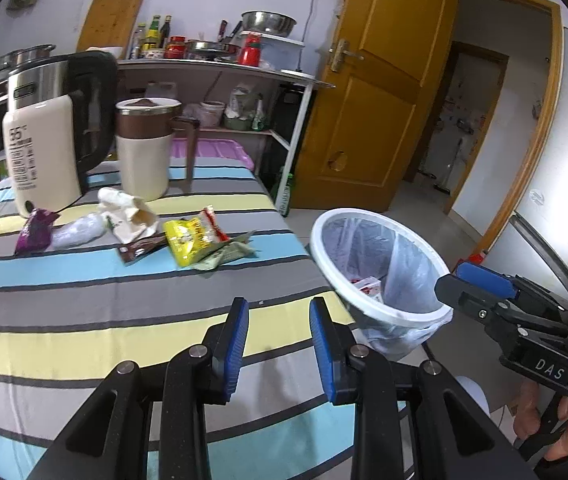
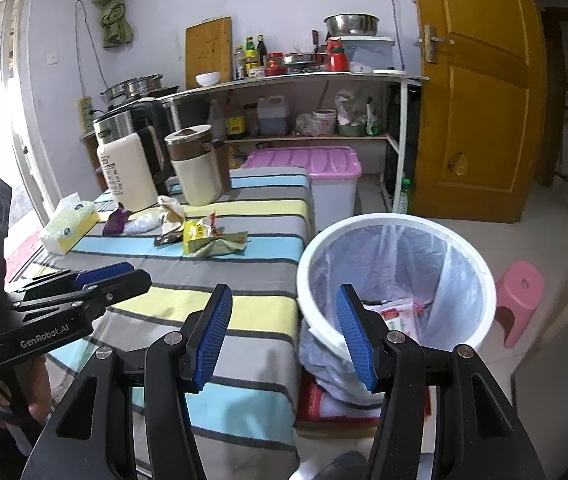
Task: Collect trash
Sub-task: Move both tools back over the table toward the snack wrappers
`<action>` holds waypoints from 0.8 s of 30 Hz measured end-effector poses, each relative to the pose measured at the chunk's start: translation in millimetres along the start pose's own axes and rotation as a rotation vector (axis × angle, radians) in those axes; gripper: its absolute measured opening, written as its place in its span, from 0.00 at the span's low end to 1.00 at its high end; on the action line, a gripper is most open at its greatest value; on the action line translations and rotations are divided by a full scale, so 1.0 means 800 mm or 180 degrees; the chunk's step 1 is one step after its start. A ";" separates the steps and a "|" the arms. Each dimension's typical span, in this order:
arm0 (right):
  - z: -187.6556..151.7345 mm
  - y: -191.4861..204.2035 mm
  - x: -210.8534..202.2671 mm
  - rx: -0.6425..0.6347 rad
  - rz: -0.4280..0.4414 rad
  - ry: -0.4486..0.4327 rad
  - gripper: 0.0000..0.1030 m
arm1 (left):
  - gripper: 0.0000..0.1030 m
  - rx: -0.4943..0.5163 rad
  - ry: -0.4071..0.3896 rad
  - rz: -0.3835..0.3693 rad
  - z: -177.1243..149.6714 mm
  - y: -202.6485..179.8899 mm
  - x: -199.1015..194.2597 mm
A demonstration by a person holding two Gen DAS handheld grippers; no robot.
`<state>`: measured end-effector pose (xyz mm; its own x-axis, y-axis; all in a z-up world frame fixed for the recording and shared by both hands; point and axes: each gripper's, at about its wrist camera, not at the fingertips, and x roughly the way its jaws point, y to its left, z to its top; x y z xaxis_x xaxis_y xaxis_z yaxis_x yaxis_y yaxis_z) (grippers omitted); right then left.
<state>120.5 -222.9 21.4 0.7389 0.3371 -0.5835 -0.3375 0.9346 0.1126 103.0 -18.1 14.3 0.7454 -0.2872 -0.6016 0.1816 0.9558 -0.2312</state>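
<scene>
Trash lies in a cluster on the striped table [image 1: 83,304]: a yellow wrapper [image 1: 189,238], a green wrapper [image 1: 227,256], a brown packet [image 1: 139,250], crumpled cream paper [image 1: 129,212], a clear plastic wad [image 1: 77,232] and a purple packet [image 1: 35,230]. The cluster also shows in the right wrist view [image 2: 199,236]. A white bin [image 2: 396,280] with a plastic liner stands off the table's right edge and holds some trash. My left gripper [image 1: 279,344] is open and empty over the near table. My right gripper [image 2: 284,332] is open and empty, straddling the bin's near rim.
A cream kettle [image 1: 43,148] and a cream-brown jug [image 1: 145,144] stand behind the trash. A tissue box [image 2: 69,228] sits at the table's left. A pink-lidded bin [image 2: 324,176], a shelf [image 2: 304,80], a yellow door [image 2: 480,92] and a pink stool [image 2: 520,296] surround the table.
</scene>
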 end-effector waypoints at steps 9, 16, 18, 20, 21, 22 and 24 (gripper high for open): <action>0.001 0.022 0.011 -0.0077 0.0140 0.0063 0.53 | 0.30 -0.0082 -0.0047 0.0138 -0.001 0.025 -0.011; 0.009 0.036 0.028 -0.0148 0.0240 0.0120 0.53 | 0.30 -0.0150 -0.0072 0.0227 0.003 0.044 -0.013; 0.010 0.038 0.035 -0.0146 0.0257 0.0152 0.53 | 0.30 -0.0177 -0.0069 0.0252 0.005 0.050 -0.012; 0.013 0.039 0.042 -0.0152 0.0273 0.0177 0.53 | 0.30 -0.0198 -0.0071 0.0281 0.006 0.057 -0.011; 0.014 0.041 0.047 -0.0154 0.0280 0.0194 0.53 | 0.30 -0.0213 -0.0072 0.0298 0.006 0.061 -0.011; 0.015 0.042 0.050 -0.0154 0.0283 0.0209 0.53 | 0.30 -0.0223 -0.0074 0.0312 0.006 0.064 -0.011; 0.018 0.043 0.059 -0.0159 0.0299 0.0238 0.53 | 0.30 -0.0254 -0.0078 0.0351 0.007 0.073 -0.010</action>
<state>151.9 -173.0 9.3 0.6576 0.4118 -0.6308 -0.4333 0.8918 0.1305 111.2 40.4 9.9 0.7735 -0.1781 -0.6082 0.0467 0.9731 -0.2255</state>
